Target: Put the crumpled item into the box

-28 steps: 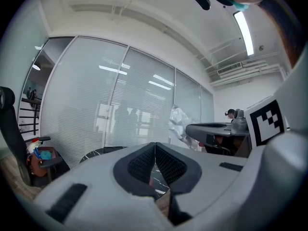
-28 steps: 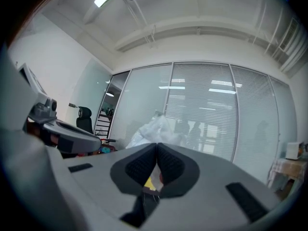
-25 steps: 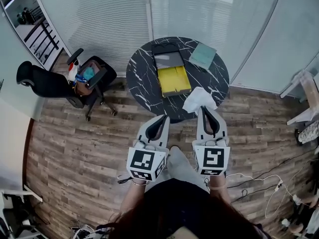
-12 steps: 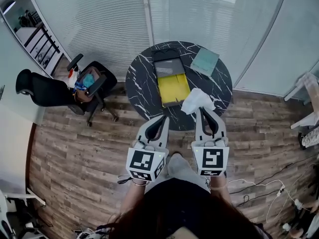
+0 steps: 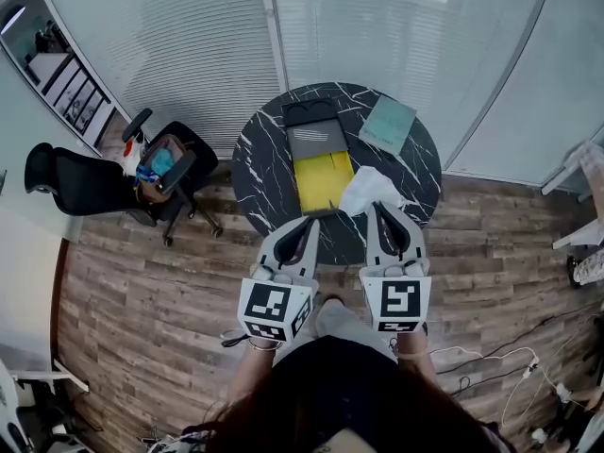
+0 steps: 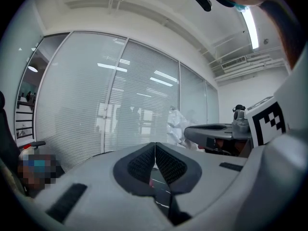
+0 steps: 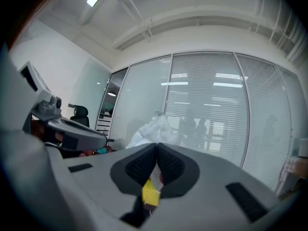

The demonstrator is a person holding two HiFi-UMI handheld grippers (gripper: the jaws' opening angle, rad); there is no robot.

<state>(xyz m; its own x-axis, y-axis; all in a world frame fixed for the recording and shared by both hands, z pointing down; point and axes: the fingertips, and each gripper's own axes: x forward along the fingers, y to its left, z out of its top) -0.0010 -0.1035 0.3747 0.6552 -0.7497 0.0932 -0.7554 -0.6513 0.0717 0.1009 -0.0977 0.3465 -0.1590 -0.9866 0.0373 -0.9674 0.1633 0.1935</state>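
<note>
The right gripper point(image 5: 380, 208)'s jaws are shut tight on the white crumpled paper item point(image 5: 368, 189). It puffs out past their tips, and the pinched bit is hidden. The left gripper point(image 5: 311, 223)'s jaws are closed on nothing. Both grippers hide the near edge of the round black marble table point(image 5: 269, 159). The open box with the yellow inside point(image 5: 323, 173) lies just past the left jaws. The room has a wooden floor point(image 5: 142, 281), a blind-covered glass wall point(image 5: 189, 55) and a black office chair point(image 5: 85, 173). The grippers' cubes carry black-and-white squares.

Right claw point(image 5: 383, 208) on white crumpled item point(image 5: 366, 187), yellow box point(image 5: 323, 179) beside
</note>
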